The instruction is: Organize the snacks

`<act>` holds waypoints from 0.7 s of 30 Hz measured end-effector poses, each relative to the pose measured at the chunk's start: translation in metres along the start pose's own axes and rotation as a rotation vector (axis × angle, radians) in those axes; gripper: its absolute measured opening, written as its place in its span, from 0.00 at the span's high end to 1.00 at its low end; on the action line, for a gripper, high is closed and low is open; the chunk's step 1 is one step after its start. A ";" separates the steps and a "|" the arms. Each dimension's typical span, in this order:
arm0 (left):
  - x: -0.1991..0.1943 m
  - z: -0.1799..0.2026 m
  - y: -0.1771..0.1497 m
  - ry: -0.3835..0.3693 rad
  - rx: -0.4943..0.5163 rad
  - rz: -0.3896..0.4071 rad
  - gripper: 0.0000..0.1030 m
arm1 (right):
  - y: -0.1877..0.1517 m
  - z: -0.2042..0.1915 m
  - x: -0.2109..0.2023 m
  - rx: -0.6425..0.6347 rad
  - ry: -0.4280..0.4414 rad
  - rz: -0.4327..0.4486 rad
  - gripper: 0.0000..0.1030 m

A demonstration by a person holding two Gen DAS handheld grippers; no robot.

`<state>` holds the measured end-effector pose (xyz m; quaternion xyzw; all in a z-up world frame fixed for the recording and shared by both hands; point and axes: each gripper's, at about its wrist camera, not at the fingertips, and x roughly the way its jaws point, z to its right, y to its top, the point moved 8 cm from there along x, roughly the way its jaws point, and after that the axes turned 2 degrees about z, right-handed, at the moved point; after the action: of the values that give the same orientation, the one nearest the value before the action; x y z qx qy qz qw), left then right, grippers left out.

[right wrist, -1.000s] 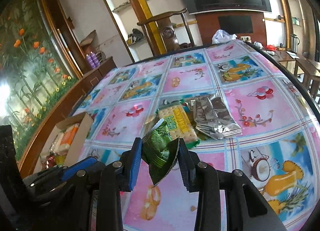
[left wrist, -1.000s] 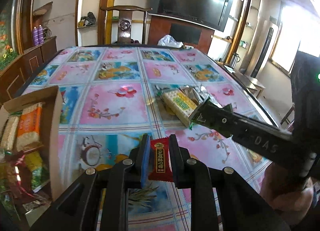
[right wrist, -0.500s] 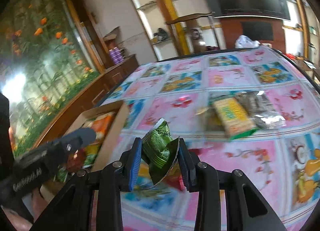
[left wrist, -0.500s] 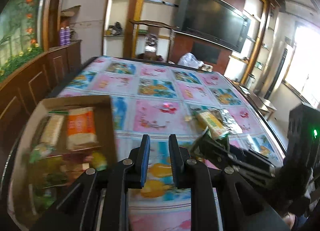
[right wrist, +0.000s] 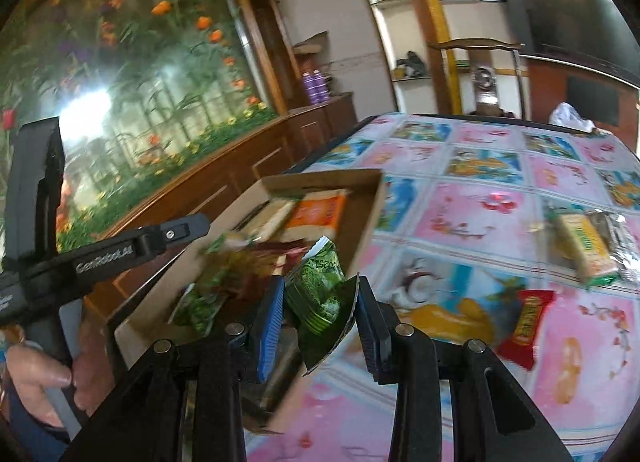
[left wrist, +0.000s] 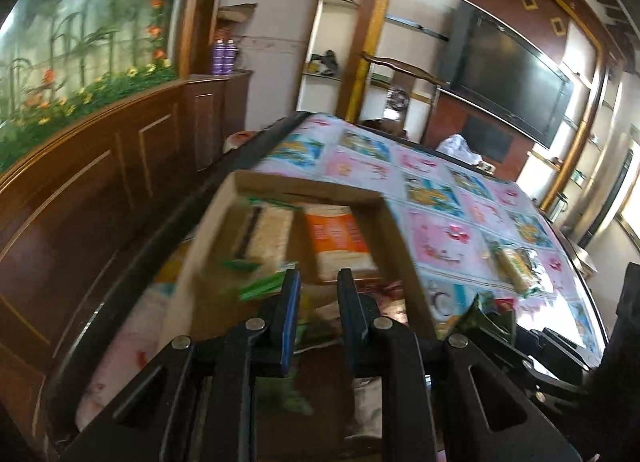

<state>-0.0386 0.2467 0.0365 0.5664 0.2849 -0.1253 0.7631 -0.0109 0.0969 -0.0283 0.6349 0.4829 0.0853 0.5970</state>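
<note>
My left gripper point(left wrist: 320, 302) hangs over the near part of an open cardboard box point(left wrist: 304, 186); its jaws stand shut with nothing between them. The box holds an orange packet point(left wrist: 340, 238), a pale cracker packet point(left wrist: 268, 230) and several blurred snacks. My right gripper point(right wrist: 320, 302) is shut on a crumpled green snack packet point(right wrist: 320, 290), at the box's point(right wrist: 328, 178) right wall. The left gripper point(right wrist: 172, 232) reaches over the box from the left there. On the flowered tablecloth lie a red packet point(right wrist: 524, 326), a yellow cracker pack point(right wrist: 584, 246) and a silver foil pack point(right wrist: 620, 230).
The box sits at the table's left edge point(left wrist: 224, 182), with a wooden cabinet point(left wrist: 120, 166) beyond it. A chair point(right wrist: 480, 46) stands at the far end of the table. A person's hand point(right wrist: 36, 374) grips the left tool's handle.
Both grippers have swung left from the middle of the table to the cardboard box. The green packet has stayed in the right gripper throughout.
</note>
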 end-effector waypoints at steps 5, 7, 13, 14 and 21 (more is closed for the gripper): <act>0.001 -0.016 -0.009 0.014 -0.016 -0.015 0.82 | -0.005 -0.017 0.008 -0.025 0.031 -0.016 0.63; 0.002 -0.019 -0.012 0.014 -0.019 -0.021 0.82 | -0.006 -0.022 0.012 -0.030 0.041 -0.025 0.63; 0.004 -0.022 -0.020 0.004 -0.015 -0.034 0.82 | -0.011 -0.033 0.021 -0.052 0.066 -0.049 0.63; 0.005 -0.022 -0.023 0.003 -0.015 -0.038 0.82 | -0.012 -0.035 0.022 -0.055 0.068 -0.054 0.63; 0.013 -0.025 -0.029 -0.008 -0.012 -0.055 0.82 | -0.017 -0.038 0.033 -0.057 0.080 -0.090 0.63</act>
<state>-0.0505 0.2627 0.0014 0.5534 0.2981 -0.1469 0.7638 -0.0290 0.1430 -0.0476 0.5913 0.5320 0.0973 0.5983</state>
